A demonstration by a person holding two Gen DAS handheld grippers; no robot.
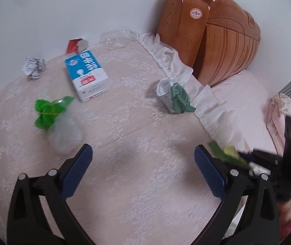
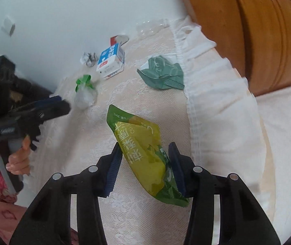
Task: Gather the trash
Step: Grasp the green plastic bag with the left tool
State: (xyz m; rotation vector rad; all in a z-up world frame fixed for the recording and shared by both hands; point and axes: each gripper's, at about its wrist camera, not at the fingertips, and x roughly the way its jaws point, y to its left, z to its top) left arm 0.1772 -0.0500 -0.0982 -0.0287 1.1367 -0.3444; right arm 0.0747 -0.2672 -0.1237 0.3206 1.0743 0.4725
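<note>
Your right hand-held gripper has a green and yellow snack wrapper between its blue pads, jaws about half closed and pinching its sides; the wrapper hangs crumpled above the pale lace bedspread. No earlier view is given, so only this hold can be told.

Your left hand-held gripper stands wide open with nothing between its pads, pointing down at the bedspread.

The rest of the trash lies on the bedspread ahead of you. A clear plastic bag with a green knotted top is nearest your left gripper's left finger. Behind it lies a blue and white milk carton on its side. A ball of crumpled paper sits to the carton's left, a red and white scrap behind it, near the white wall. A dull green crumpled packet lies beside the white frilled pillow edge, which rests against the wooden headboard.
</note>
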